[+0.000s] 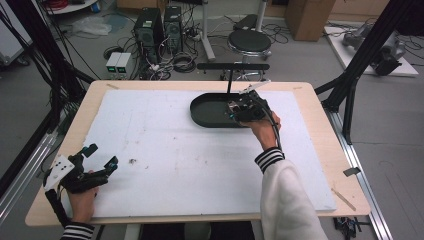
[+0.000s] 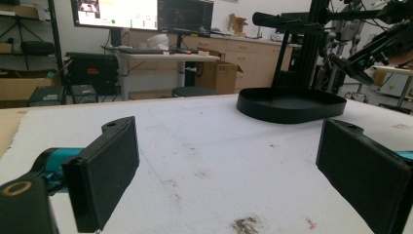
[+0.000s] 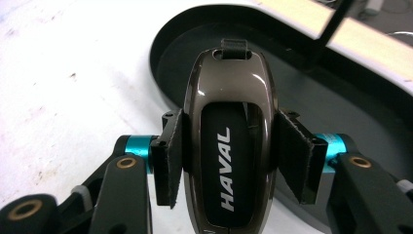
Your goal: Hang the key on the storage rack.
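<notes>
Item 1, right tongs (image 3: 229,156): my right-hand tool, jaws closed on a glossy dark car key fob (image 3: 228,141) lettered "HAVAL". I see one pad pressed to each long side of the fob, which stands lengthwise between them with its strap loop end pointing away from the tool. In the high view the right tongs (image 1: 246,109) sit at the near right edge of the tray, my right hand (image 1: 264,131) behind them.

Item 2, black oval tray (image 3: 370,126): shallow, raised rim, lying directly ahead of and beneath the held fob. In the left gripper view the tray (image 2: 291,105) lies far ahead and to the right of the left tongs.

Item 3, left tongs (image 2: 234,170): jaws spread wide, nothing between them, pads bare. In the high view the left tongs (image 1: 100,157) are low over the near left corner of the counter, well apart from the tray, with my left hand (image 1: 82,200) gripping the tool.

Item 4, white foam sheet (image 1: 165,150): covers most of the wooden counter (image 1: 320,105); lightly soiled, with a dark smudge (image 2: 246,224) just ahead of the left tongs.
</notes>
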Demonstrator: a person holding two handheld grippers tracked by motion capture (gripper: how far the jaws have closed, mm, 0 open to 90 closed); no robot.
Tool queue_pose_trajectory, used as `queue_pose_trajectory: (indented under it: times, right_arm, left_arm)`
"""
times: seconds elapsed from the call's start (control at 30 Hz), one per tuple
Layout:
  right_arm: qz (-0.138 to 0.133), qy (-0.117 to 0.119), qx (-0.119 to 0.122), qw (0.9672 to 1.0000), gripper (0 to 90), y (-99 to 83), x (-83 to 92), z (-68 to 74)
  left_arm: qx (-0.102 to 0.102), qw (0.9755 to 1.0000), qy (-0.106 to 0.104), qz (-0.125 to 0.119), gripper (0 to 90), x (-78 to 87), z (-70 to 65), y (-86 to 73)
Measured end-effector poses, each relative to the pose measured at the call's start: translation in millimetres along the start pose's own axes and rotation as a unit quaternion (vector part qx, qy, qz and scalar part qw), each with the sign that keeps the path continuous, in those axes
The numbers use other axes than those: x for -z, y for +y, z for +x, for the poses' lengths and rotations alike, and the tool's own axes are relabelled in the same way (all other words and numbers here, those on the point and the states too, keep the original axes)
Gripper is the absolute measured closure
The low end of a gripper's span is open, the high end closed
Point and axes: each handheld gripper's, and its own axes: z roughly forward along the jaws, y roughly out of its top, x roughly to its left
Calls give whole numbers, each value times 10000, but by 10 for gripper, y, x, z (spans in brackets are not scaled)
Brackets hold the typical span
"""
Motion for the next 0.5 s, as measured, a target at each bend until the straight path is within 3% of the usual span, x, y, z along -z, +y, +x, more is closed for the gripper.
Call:
queue_pose_trajectory:
  times: [0.33,0.5]
  right_arm:
    - [-538,-350,-103,9979,482,181,335,-147]
    - [-670,-460,-137,9966,482,216,410,-207]
  left_arm:
    - [-14,10000,3,-5,90,-1,-7,-1]
    - [-15,10000,2,-4,90,-1,-7,0]
